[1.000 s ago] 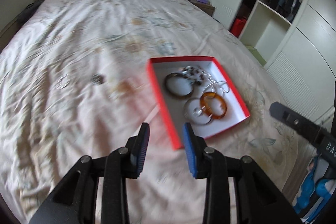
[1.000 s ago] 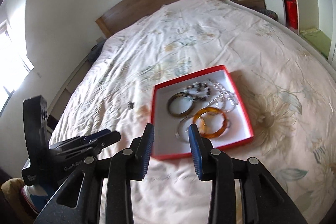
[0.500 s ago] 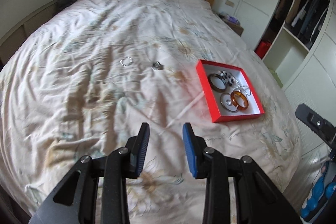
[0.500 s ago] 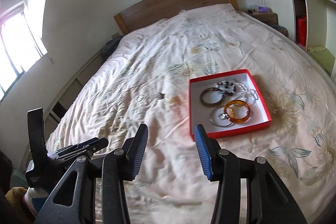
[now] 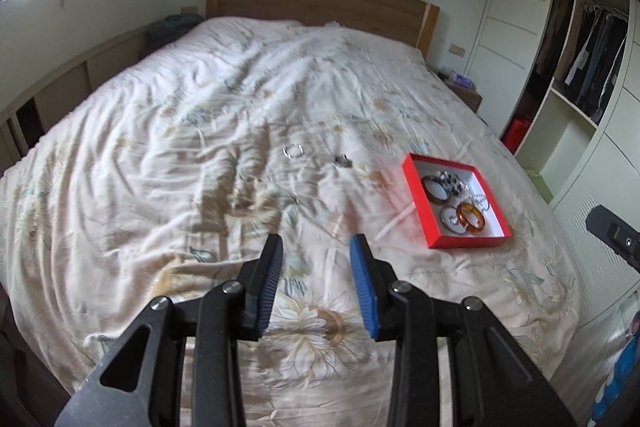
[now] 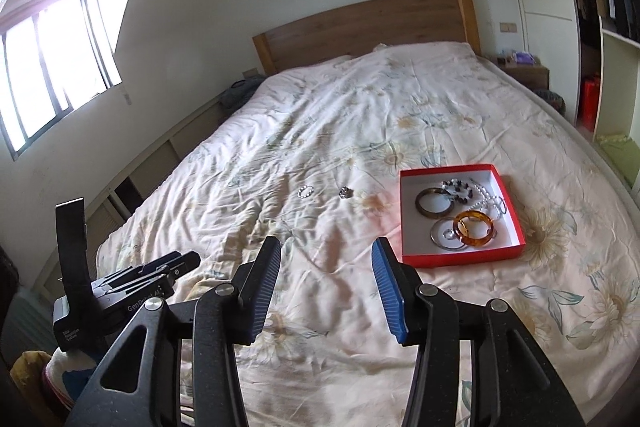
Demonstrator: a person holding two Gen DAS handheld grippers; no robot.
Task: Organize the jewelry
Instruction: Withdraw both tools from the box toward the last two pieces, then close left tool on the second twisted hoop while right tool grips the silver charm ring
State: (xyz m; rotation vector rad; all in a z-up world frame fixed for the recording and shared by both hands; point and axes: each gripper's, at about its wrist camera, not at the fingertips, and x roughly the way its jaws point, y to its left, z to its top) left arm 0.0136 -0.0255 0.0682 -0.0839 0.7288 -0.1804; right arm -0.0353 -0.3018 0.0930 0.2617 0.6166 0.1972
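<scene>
Jewelry mostly sits in a red box (image 6: 460,259) with a white floor, lying flat on the bedspread (image 6: 340,115) toward the right side of the bed. Inside it: a dark bangle (image 6: 435,202) at the far left, an amber bangle (image 6: 474,229) at the near side, a thin silver hoop (image 6: 440,241) touching and partly under the amber one, and a tangle of dark and clear beads (image 6: 472,193) along the far and right parts of the floor. Individual strands in that tangle cannot be separated.

Two pieces remain loose on the bedspread, left of the box and well apart from it: a small silver ring-shaped bracelet (image 6: 305,191), and a small dark metallic piece (image 6: 345,192) lying between the bracelet and the box. Its kind is too small to tell.

Left gripper (image 5: 316,259) is held above the near part of the bed, fingers spread and widening slightly, nothing between the blue pads (image 5: 362,283). Right gripper (image 6: 326,263) is likewise above the near bedspread, fingers spread wider, gap bare. Neither touches the box or any piece.

In the right wrist view the left gripper appears at lower left, beyond the bed's edge. A wooden headboard (image 6: 360,31) stands at the far end; a window (image 6: 48,67) is on the left wall, open shelving (image 5: 580,67) with hanging clothes on the right.
</scene>
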